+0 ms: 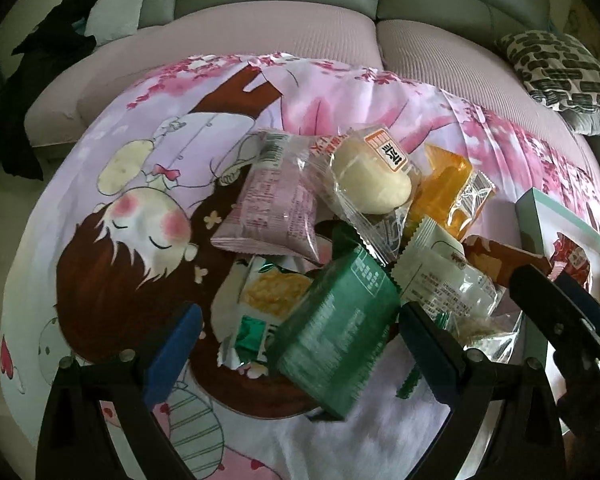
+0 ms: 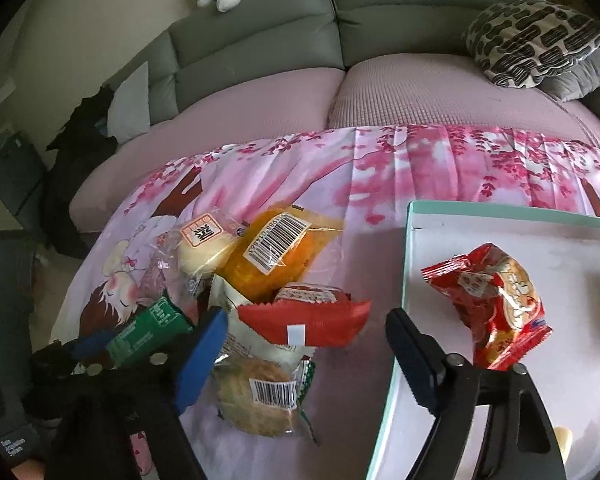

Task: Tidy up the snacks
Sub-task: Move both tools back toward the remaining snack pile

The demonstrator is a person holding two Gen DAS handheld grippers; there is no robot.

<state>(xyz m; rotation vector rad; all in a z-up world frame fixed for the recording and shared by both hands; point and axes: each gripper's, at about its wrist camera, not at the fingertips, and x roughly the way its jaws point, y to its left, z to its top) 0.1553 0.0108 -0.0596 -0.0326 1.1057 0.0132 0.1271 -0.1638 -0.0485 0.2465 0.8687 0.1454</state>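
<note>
Right wrist view: bench cloth (image 2: 284,184), box (image 2: 416,264) at 3 o'clock, snack pile (image 2: 268,280) at 10. Right hand-held gripper (image 2: 306,344) gapes empty around red packet (image 2: 304,320); centre pads before squeezing.

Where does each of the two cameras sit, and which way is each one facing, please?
Left wrist: on the left gripper, tilted down at the snack pile; its open fingers flank the green pack; the right gripper shows alongside.
Right wrist: on the right gripper, angled down between pile and box; its open fingers straddle the red pack; the left gripper shows at lower left.
Shared: green pack, orange pack, sofa.
</note>
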